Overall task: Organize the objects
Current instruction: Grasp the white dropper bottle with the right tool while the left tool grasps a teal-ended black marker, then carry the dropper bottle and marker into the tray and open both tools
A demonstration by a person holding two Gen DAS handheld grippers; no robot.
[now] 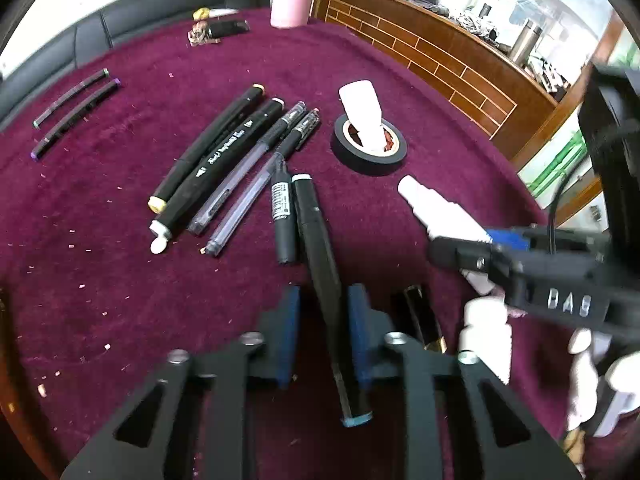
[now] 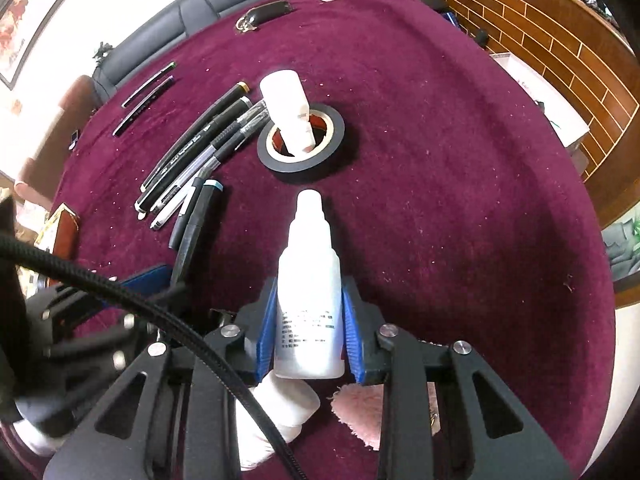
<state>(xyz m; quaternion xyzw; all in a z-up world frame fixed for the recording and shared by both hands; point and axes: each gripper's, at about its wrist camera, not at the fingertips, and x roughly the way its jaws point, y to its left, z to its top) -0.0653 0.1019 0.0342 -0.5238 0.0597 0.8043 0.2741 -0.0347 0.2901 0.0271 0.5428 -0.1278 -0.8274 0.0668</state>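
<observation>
Left gripper [image 1: 324,332] jaws clamp black marker [image 1: 320,248], lengthwise away; right gripper [image 2: 308,320] jaws clamp white bottle [image 2: 308,280], nozzle forward.

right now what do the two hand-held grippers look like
Both are black plastic frames with triangular cut-outs, silver screw heads and blue pads on the fingers. The left hand-held gripper shows this in its own view; the right hand-held gripper matches and bears raised "DAS" lettering on its side. A black braided cable crosses the right wrist view.
</observation>
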